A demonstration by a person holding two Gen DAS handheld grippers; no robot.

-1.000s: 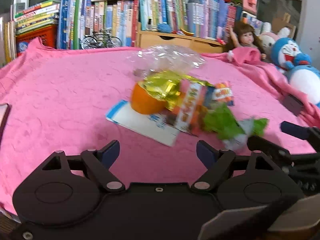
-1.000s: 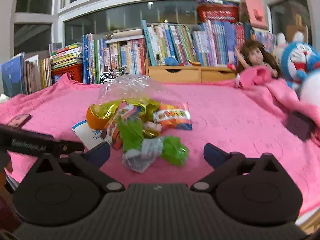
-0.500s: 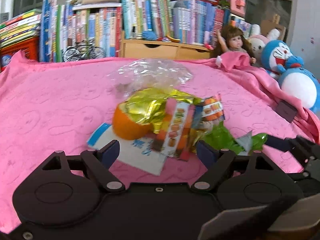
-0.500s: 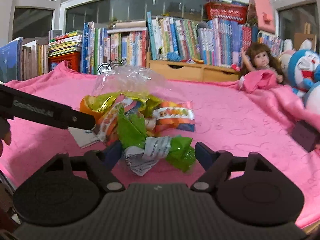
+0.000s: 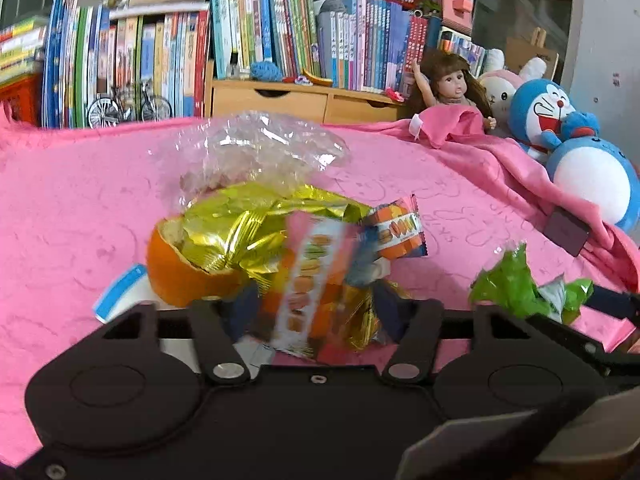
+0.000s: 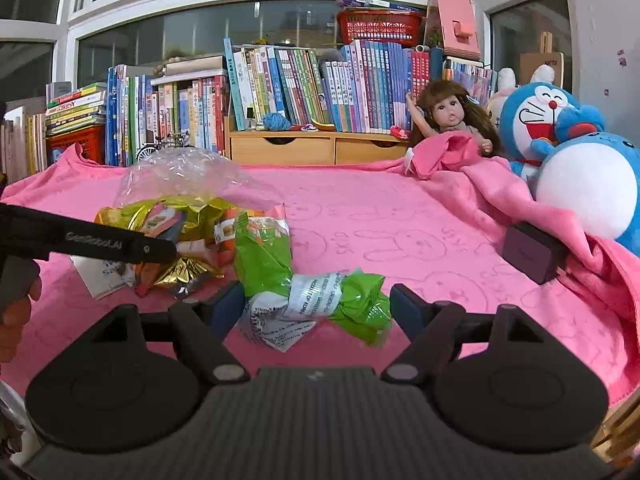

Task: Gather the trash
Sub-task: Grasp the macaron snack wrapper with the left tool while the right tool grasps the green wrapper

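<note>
A heap of trash lies on the pink blanket [image 5: 72, 208]: an orange peel [image 5: 176, 276], gold foil [image 5: 240, 232], a pink-orange snack wrapper [image 5: 308, 280], a small orange packet [image 5: 400, 232] and a clear plastic bag [image 5: 256, 152]. My left gripper [image 5: 316, 312] is closing, and its pads press the snack wrapper and foil between them. One of its fingers [image 6: 120, 244] reaches into the heap in the right wrist view. My right gripper [image 6: 316, 306] has both pads against the ends of a crumpled green wrapper [image 6: 320, 304]. That green wrapper [image 5: 516, 288] sits right of the heap.
A white and blue paper [image 5: 120, 292] lies under the heap. A small dark box [image 6: 532, 252] rests on the blanket's fold at right, below a doll [image 6: 452, 120] and blue plush toys [image 6: 560, 140]. Books and a wooden drawer unit [image 6: 312, 148] line the back.
My left gripper pushed forward into the heap and its jaws narrowed onto the snack wrapper. The right jaws narrowed around the green wrapper, which shifted right, away from the heap.
</note>
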